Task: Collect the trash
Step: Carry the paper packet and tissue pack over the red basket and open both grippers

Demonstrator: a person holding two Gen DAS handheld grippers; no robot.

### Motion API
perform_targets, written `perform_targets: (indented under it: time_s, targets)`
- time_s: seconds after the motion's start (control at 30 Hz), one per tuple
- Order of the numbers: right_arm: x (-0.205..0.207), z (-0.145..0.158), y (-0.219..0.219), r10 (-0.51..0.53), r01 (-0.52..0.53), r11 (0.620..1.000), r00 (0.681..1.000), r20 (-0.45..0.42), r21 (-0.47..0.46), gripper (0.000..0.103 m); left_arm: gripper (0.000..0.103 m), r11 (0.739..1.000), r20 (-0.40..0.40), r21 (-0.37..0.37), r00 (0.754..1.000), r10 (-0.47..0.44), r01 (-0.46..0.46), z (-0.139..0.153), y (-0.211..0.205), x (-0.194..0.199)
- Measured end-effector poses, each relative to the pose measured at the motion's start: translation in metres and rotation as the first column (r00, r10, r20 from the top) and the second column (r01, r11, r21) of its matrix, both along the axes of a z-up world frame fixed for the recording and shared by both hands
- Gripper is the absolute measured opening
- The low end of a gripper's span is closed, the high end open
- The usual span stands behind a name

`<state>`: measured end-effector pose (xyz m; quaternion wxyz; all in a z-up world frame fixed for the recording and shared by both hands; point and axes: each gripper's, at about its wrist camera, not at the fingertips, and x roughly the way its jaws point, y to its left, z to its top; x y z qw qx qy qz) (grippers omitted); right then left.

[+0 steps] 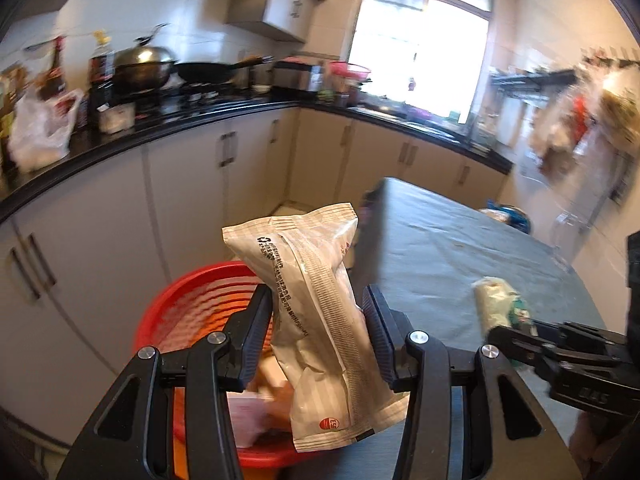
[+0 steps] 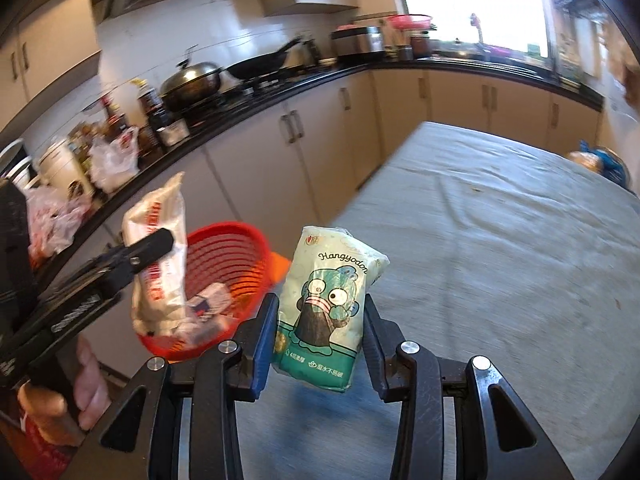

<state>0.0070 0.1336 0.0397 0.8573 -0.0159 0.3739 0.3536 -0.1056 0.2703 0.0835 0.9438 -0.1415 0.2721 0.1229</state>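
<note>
While we hold a gripper in each hand over the near end of the desk (image 2: 500, 240), both carry trash. Our left gripper (image 1: 318, 322) has its jaws clenched on a white snack bag (image 1: 316, 320), which stands nearly upright between them, its sealed top leaning away from us and its lower end hanging below the fingers. Directly beneath and behind that bag sits the red basket (image 1: 192, 300), just off the desk's left edge, with a few wrappers already lying in its bottom. In the right wrist view we see the same bag (image 2: 160, 264) hanging over the basket (image 2: 240, 248), with our left hand (image 2: 90, 384) wrapped around the gripper's handle.

Our right gripper (image 2: 320, 320) has its jaws grasping a green and white tissue pack (image 2: 330, 308) printed with a cartoon face and the word Hangyodon. The pack is tilted slightly to the right and sits just right of the basket, above the grey cloth of the desk.

Behind the basket runs a dark kitchen counter (image 1: 160, 128) over pale cabinets, carrying a lidded wok (image 2: 196, 80), a black pan (image 2: 260, 66), bottles and a white plastic bag (image 1: 40, 132).
</note>
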Motion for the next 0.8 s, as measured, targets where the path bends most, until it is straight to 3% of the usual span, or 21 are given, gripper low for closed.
perform_targets:
  time_s: [0.23, 0.33, 0.47, 0.63, 0.73, 0.8]
  targets:
    - [0.004, -0.008, 0.058, 0.099, -0.097, 0.995, 0.992, -0.074, 0.035, 0.046, 0.046, 0.997, -0.078, -0.037, 0.994, 0.072, -0.075, -0.027, 0.042, -0.003]
    - [0.009, -0.012, 0.077, 0.113, -0.107, 0.993, 0.988, -0.103, 0.058, 0.054, 0.049, 0.995, -0.094, -0.05, 0.992, 0.081, -0.086, -0.033, 0.049, -0.005]
    - [0.01, -0.01, 0.083, 0.12, -0.111, 0.99, 0.986, -0.117, 0.083, 0.058, 0.065, 0.993, -0.082, -0.052, 0.992, 0.1, -0.104, -0.032, 0.055, -0.009]
    - [-0.002, 0.004, 0.055, 0.088, -0.083, 0.991, 0.995, -0.051, 0.104, 0.06, 0.073, 0.988, -0.028, 0.009, 0.988, 0.151, -0.151, -0.017, 0.047, -0.027]
    - [-0.021, 0.013, 0.04, 0.031, -0.033, 0.999, 0.998, 0.046, 0.04, 0.068, 0.093, 0.982, 0.018, 0.069, 0.985, 0.173, -0.173, -0.004, 0.031, -0.043]
    - [-0.034, 0.018, 0.025, -0.009, 0.009, 1.0, 0.994, 0.112, 0.001, 0.08, 0.095, 0.976, 0.036, 0.119, 0.983, 0.18, -0.183, 0.003, 0.016, -0.055]
